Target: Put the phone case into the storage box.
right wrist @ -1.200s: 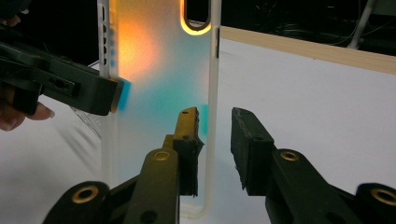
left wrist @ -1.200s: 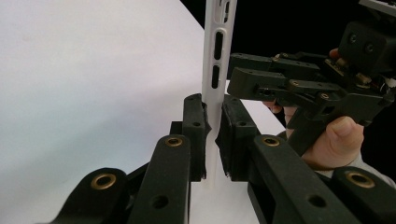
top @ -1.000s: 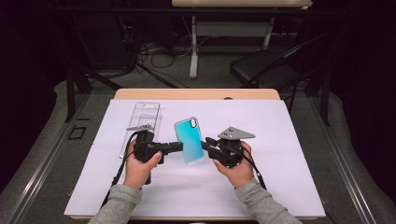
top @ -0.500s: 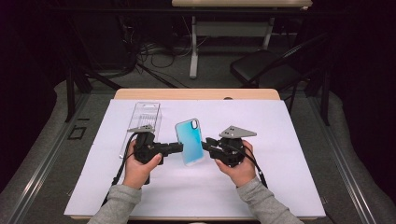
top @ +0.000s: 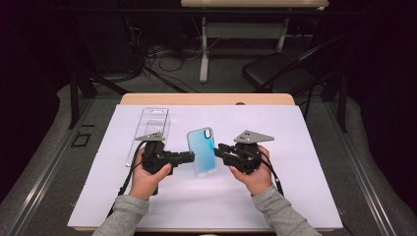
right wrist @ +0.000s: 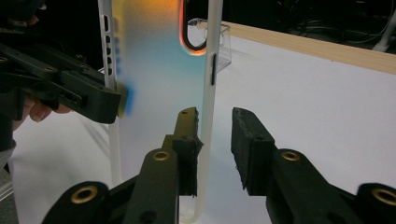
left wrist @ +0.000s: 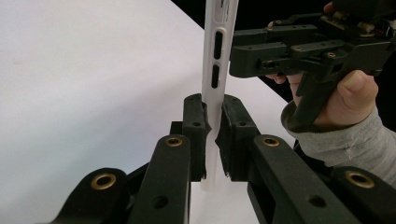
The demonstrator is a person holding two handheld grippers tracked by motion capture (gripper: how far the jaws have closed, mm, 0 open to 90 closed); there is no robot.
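A translucent blue phone case (top: 201, 150) is held upright above the white sheet (top: 305, 162), between both grippers. My left gripper (top: 191, 157) is shut on the case's left edge. In the left gripper view the pads (left wrist: 194, 135) pinch the case's white rim (left wrist: 215, 70). My right gripper (top: 219, 150) is at the case's right edge. In the right gripper view that rim (right wrist: 208, 116) stands between the jaws. One jaw shows through the case wall, and a clear gap separates the rim from the other jaw. This gripper (right wrist: 215, 140) is open.
A clear plastic package (top: 150, 130) lies flat on the sheet behind my left hand. The table's wooden far edge (top: 206, 99) borders the sheet. A dark chair (top: 275, 73) and cables stand on the floor beyond.
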